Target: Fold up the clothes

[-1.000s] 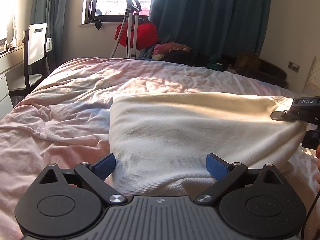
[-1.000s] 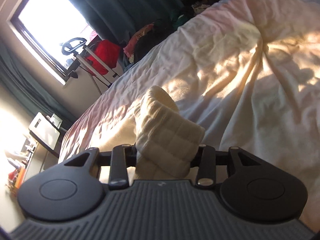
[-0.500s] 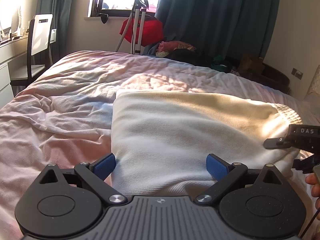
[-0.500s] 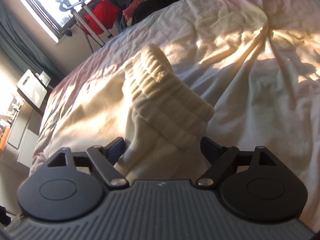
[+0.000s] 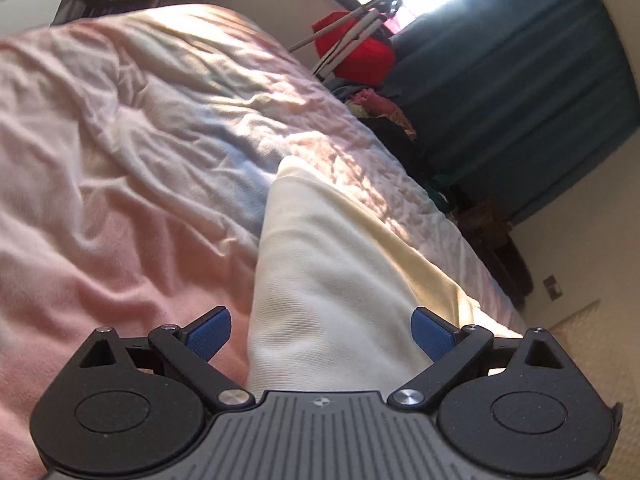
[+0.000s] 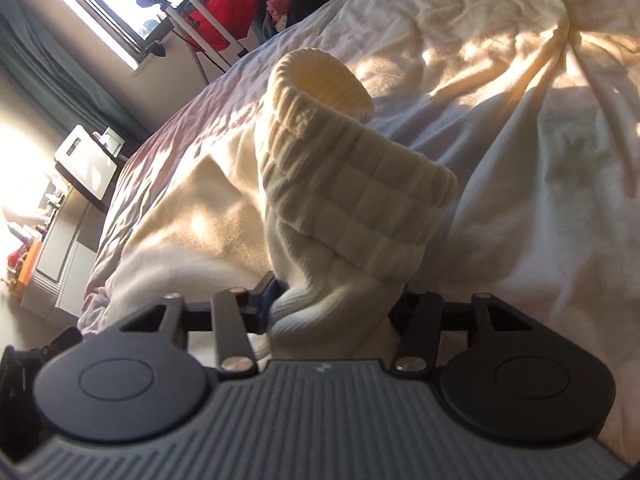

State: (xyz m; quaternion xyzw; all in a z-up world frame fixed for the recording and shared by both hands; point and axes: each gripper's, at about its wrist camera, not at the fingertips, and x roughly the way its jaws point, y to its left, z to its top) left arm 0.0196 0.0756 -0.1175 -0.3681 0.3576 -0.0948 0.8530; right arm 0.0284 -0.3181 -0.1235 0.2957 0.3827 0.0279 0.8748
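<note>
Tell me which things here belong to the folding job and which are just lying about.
Part of the job:
- cream knit garment
- its ribbed cuff, clamped in the right hand-held gripper
- left hand-held gripper, open around the fabric
- bed, the work surface

Lying about:
- red bag
- clothes pile
- teal curtain
- chair

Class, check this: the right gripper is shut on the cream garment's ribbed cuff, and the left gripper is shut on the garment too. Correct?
Not quite. The left gripper is open, its blue pads either side of the cream garment, as the left wrist view shows. The right gripper is shut on it.
</note>
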